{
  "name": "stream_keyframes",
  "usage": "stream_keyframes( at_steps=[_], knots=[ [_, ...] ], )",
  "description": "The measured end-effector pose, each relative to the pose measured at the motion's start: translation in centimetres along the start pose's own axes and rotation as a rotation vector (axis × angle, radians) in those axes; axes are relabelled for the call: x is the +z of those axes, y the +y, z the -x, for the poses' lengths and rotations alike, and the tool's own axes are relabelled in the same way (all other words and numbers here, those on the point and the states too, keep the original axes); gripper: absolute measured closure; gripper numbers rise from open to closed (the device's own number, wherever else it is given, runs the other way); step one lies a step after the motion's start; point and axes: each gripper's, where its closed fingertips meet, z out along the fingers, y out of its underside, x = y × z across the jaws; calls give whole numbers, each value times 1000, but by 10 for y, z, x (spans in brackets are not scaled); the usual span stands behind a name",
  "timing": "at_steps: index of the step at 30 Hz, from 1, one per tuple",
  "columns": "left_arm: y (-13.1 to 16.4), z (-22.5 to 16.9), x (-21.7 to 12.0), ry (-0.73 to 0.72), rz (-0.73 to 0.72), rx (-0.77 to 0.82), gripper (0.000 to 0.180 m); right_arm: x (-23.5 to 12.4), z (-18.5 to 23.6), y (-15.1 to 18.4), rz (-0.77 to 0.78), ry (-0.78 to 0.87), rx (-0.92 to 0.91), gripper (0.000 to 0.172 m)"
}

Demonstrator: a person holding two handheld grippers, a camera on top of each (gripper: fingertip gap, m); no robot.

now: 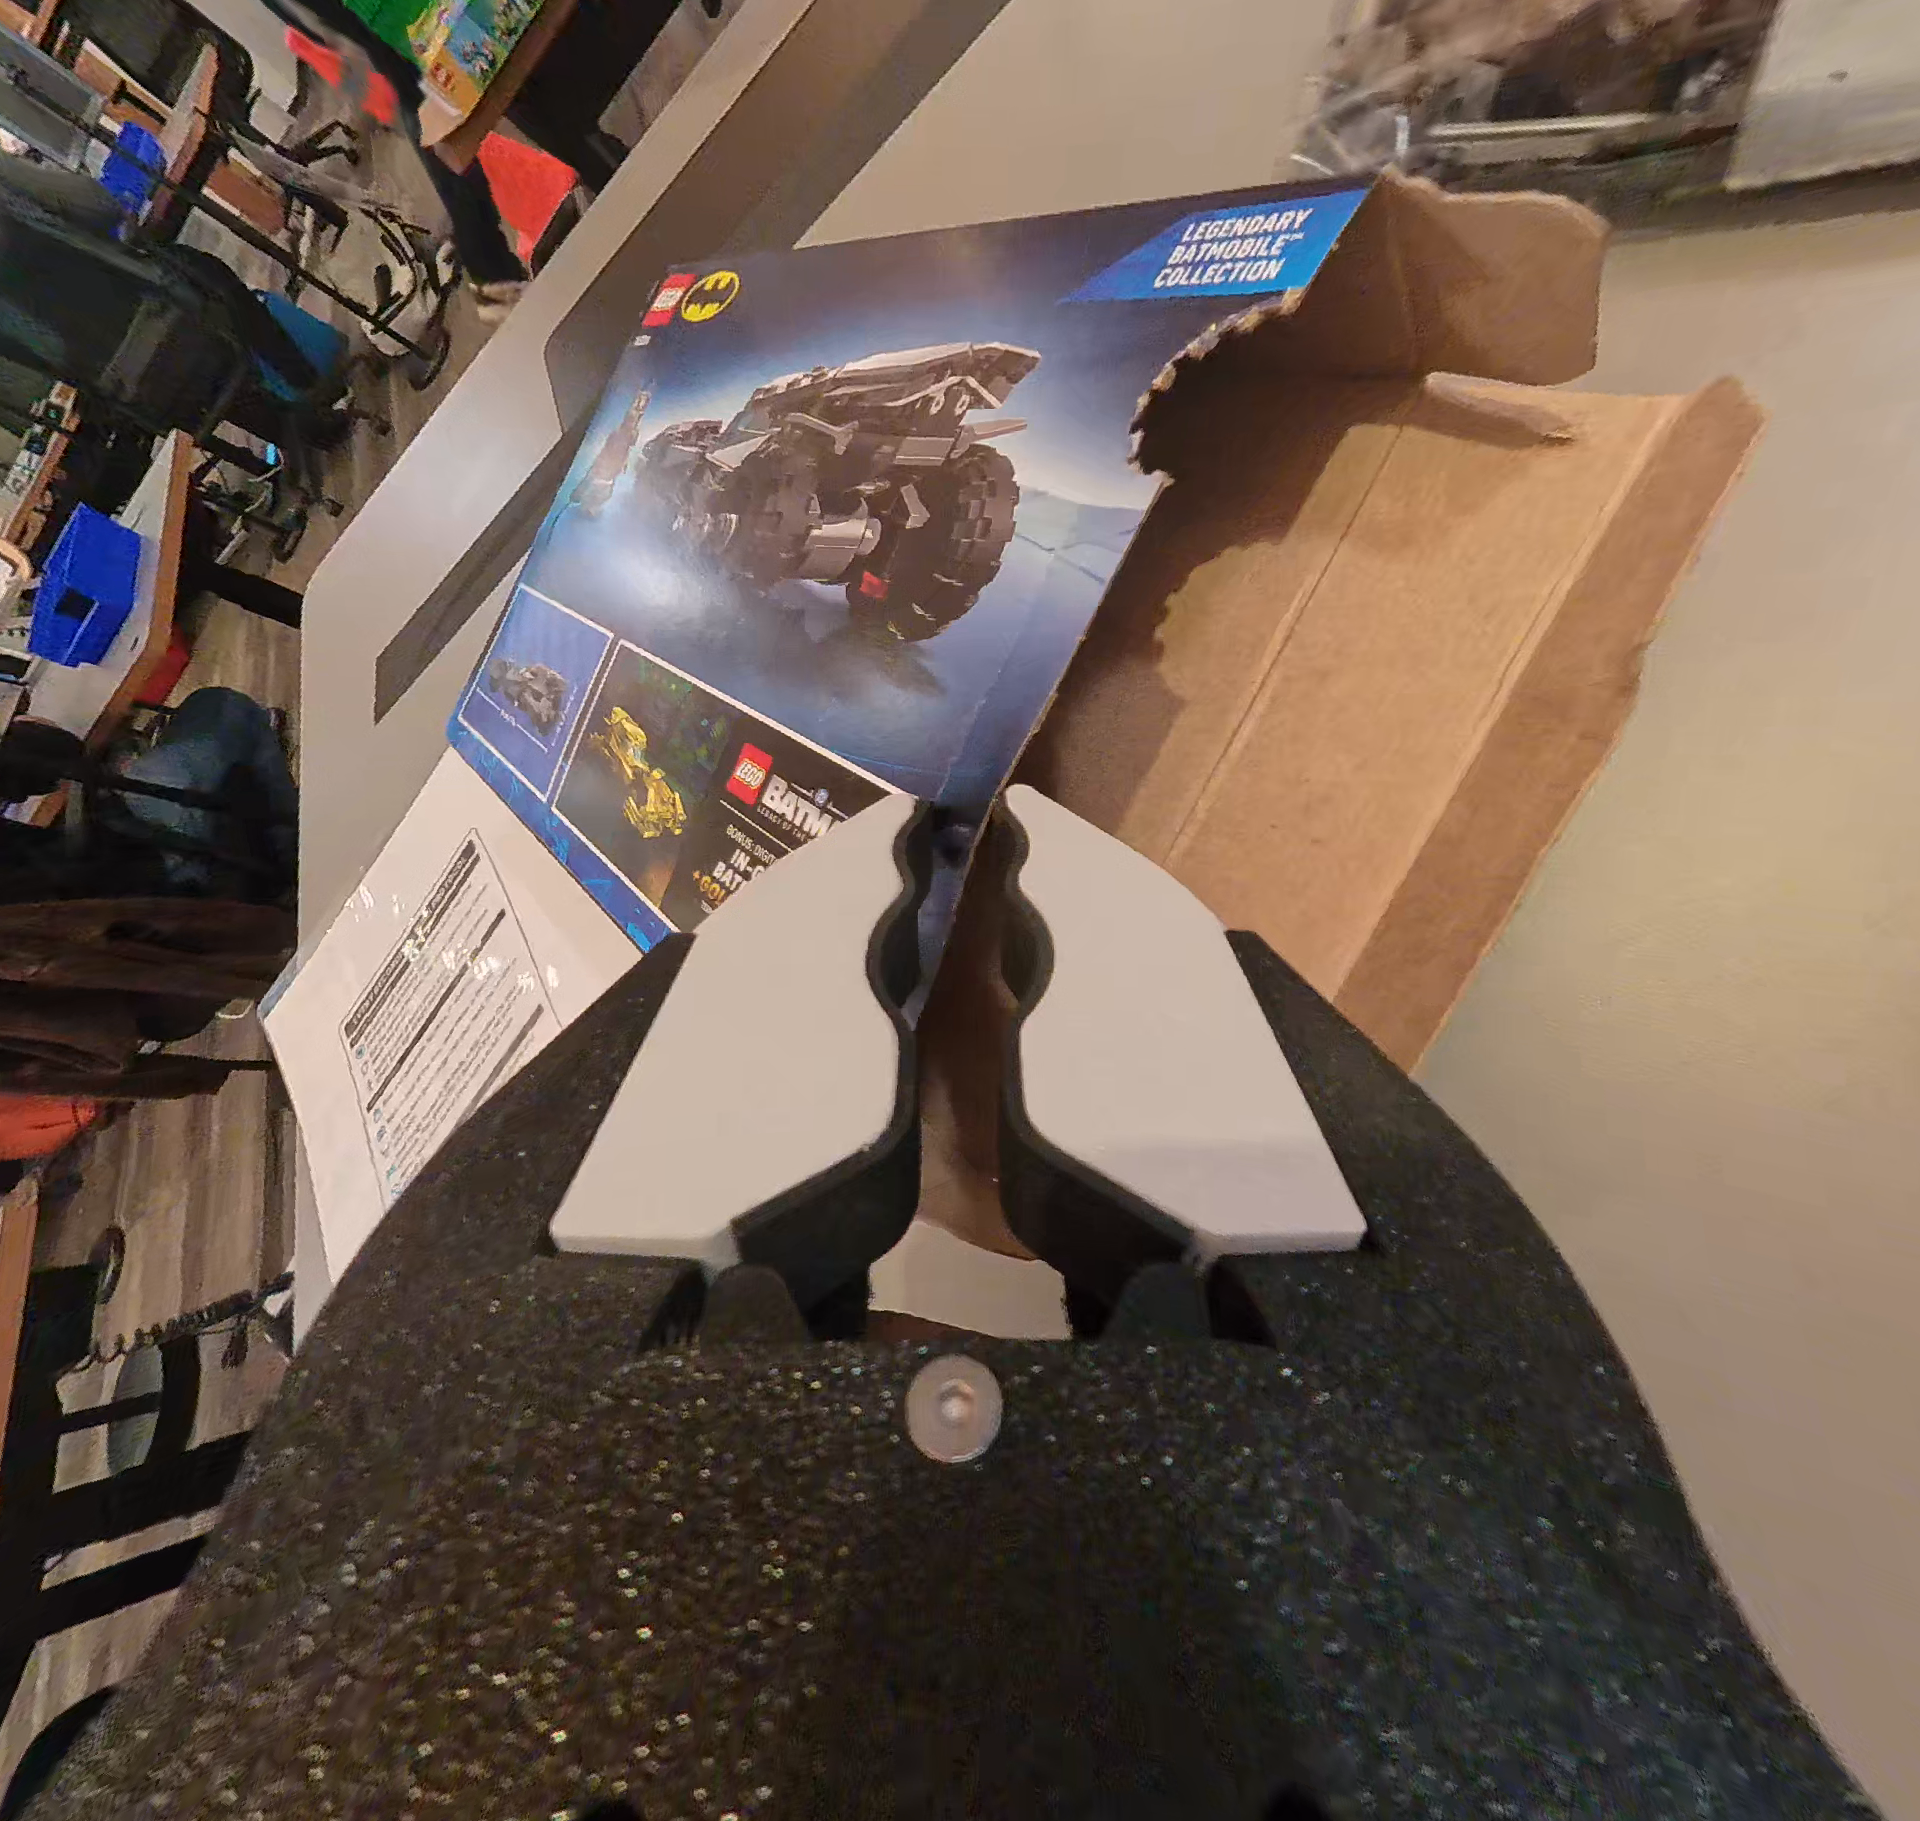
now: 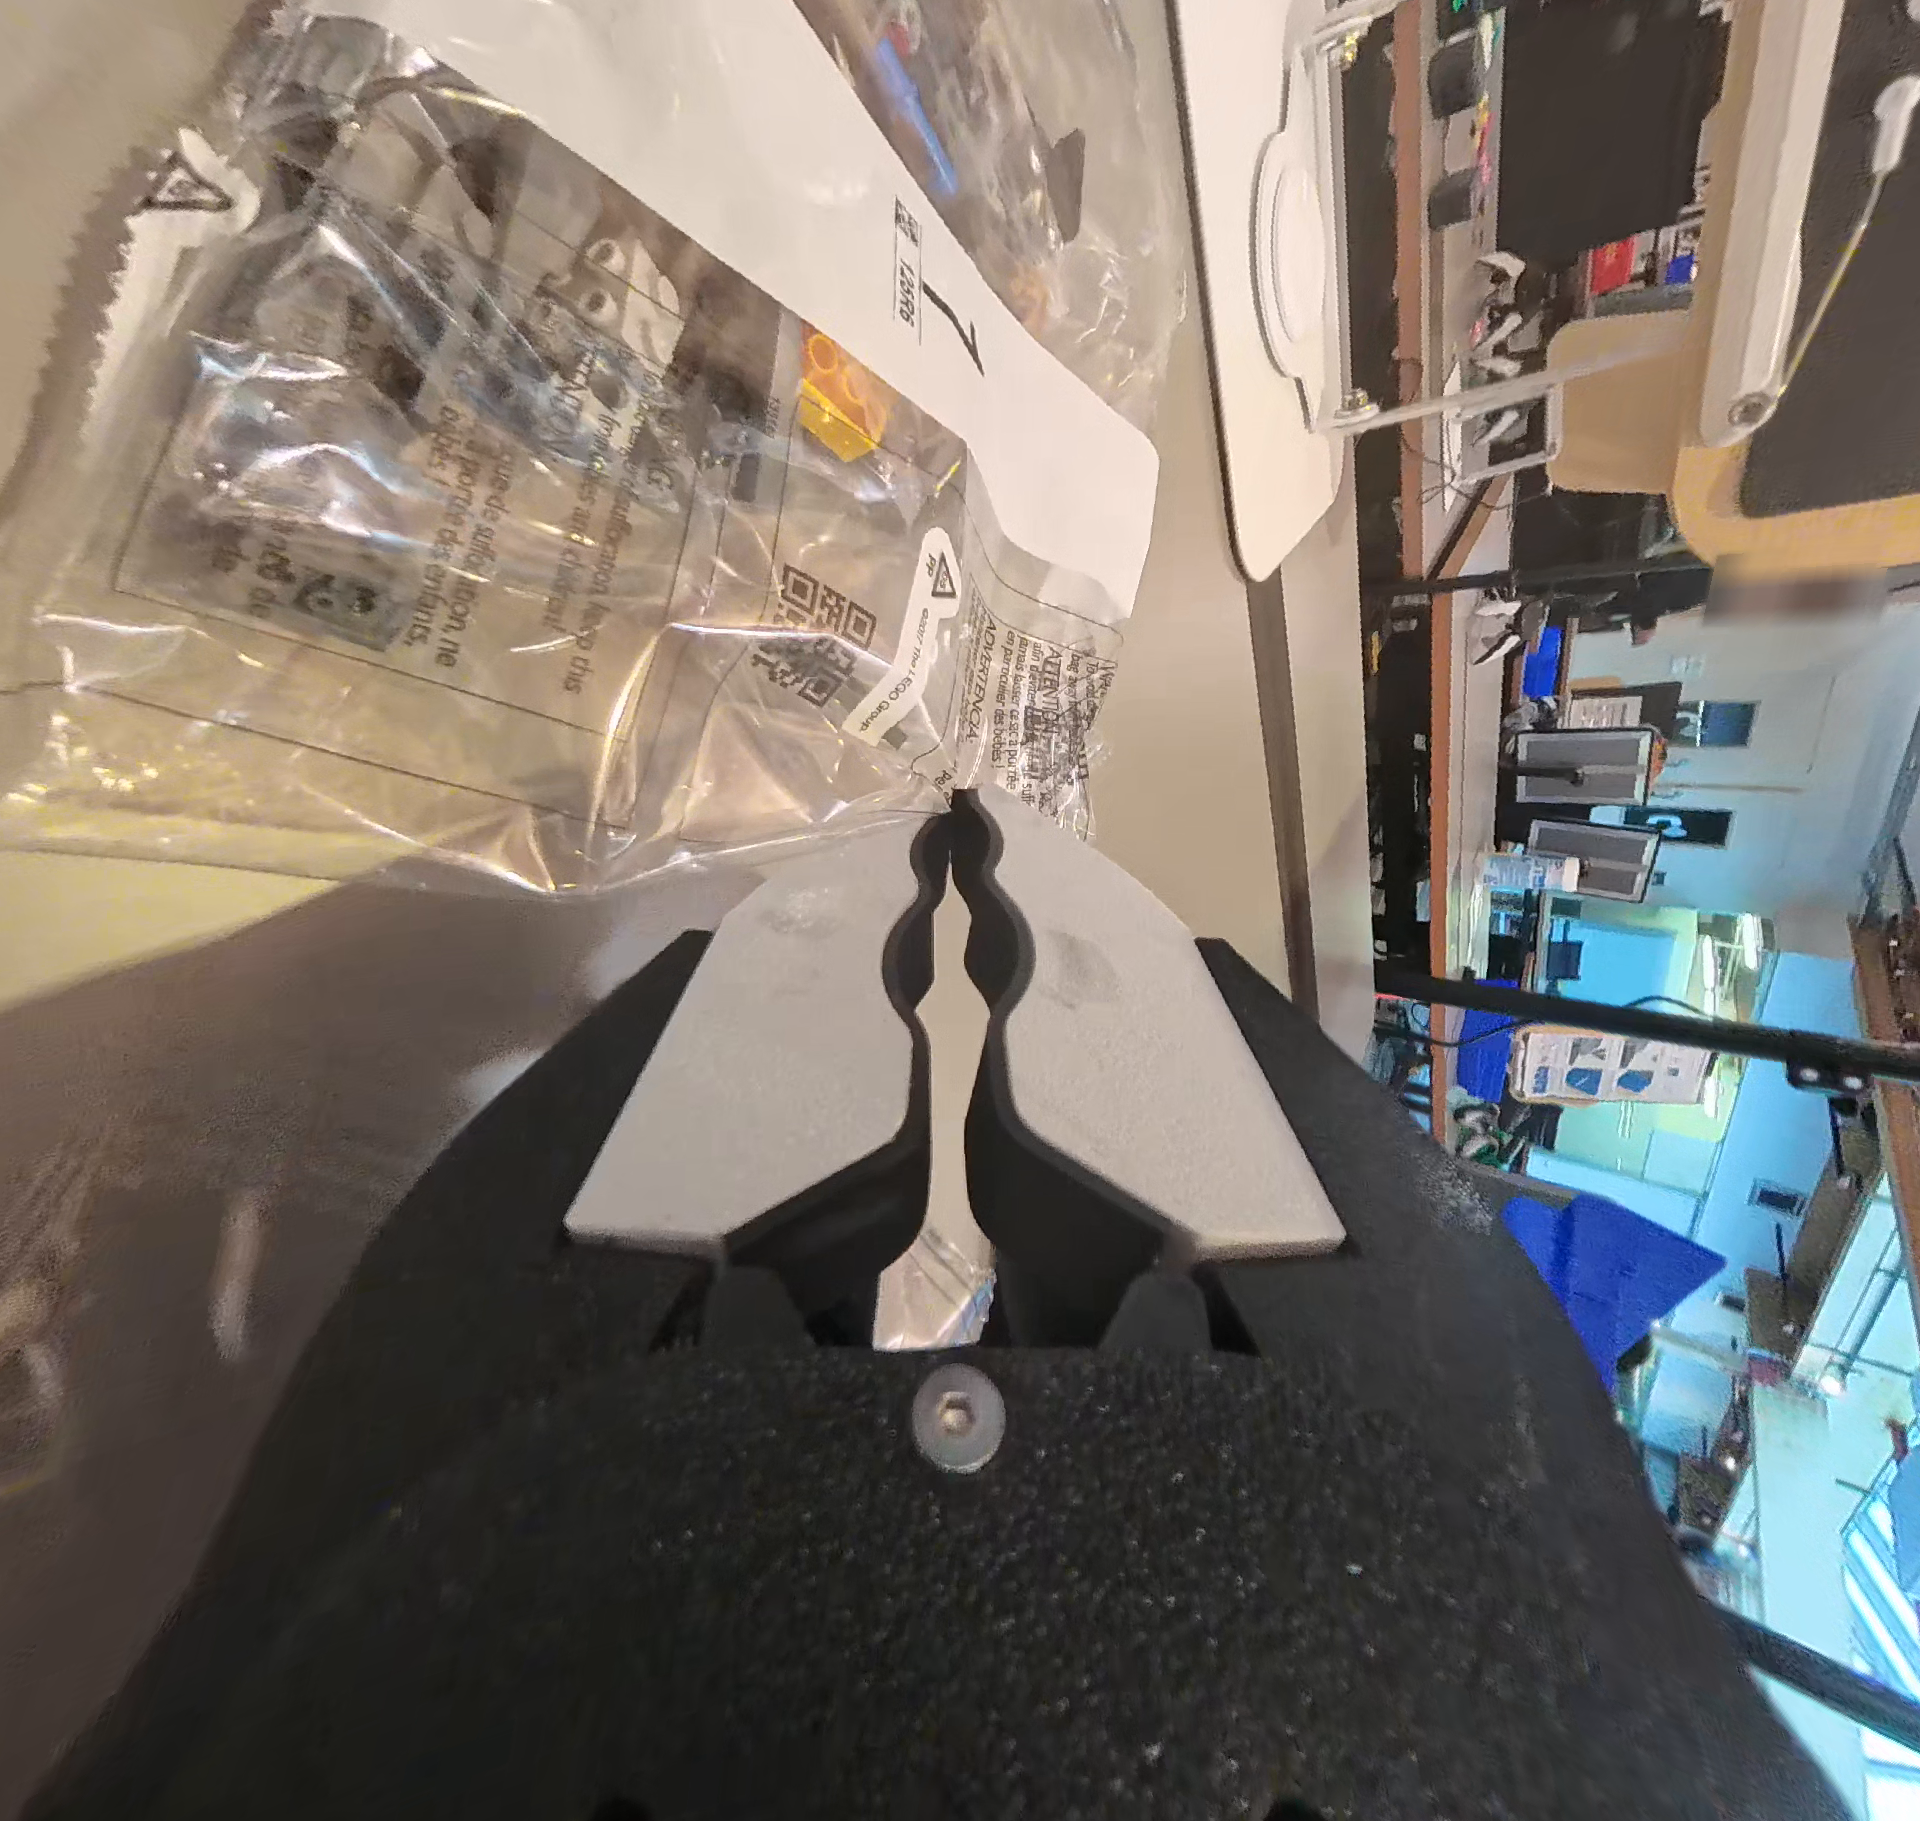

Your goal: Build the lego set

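The bench (image 1: 1714,836) is a pale, smooth top with a dark band along its far edge, and beyond that edge lies a cluttered room of desks and blue bins.

The largest thing on the bench is an opened cardboard box (image 1: 831,524), blue and printed on the outside, plain brown on the inside, with a torn flap (image 1: 1455,296) standing up at its far end. Its printed panel rises on edge from the bench and runs straight away from the left gripper (image 1: 961,826), so the long axis of the box lies along the line of the fingers. The left gripper is closed on the near edge of that panel, one grey finger (image 1: 790,1023) on the printed side and the other on the brown side. A white printed sheet (image 1: 436,1023) lies flat on the bench beside the box, near the bench's edge.

Next in size is a clear plastic bag (image 2: 447,483) of small building pieces, dark grey with a few orange ones. It spreads ahead of the right gripper (image 2: 954,803) and to its left, with a white paper strip (image 2: 831,244) across it. The right gripper is closed, its tips pinching the bag's near corner, where the film gathers into creases. A second bag of pieces (image 2: 966,88) lies beyond the first. A white board (image 2: 1247,213) rests near the bench's far edge.
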Motion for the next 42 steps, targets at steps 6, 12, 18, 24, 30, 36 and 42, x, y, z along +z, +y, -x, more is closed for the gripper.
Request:
stream_keyframes(
  at_steps=[6,12,18,24,30,36,42],
  knots=[
    [3,-15,3,38,10,35,169,10,4,-3,27,-16,3,169],
    [0,-26,1,75,-9,61,167,-8,1,10,49,-5,49,144],
    [-2,-31,0,78,-7,77,167,-46,-7,28,16,2,111,138],
    [-20,-43,-21,103,-104,108,149,-94,-24,93,-34,-52,280,133],
    [-62,-106,-60,308,-289,135,142,-133,-17,176,-44,-68,343,127],
    [-99,-200,-79,528,-396,214,142,-150,11,222,-93,-87,367,124],
    [-121,-258,-83,607,-447,268,142,-153,34,226,-201,-135,344,123]
  ],
)
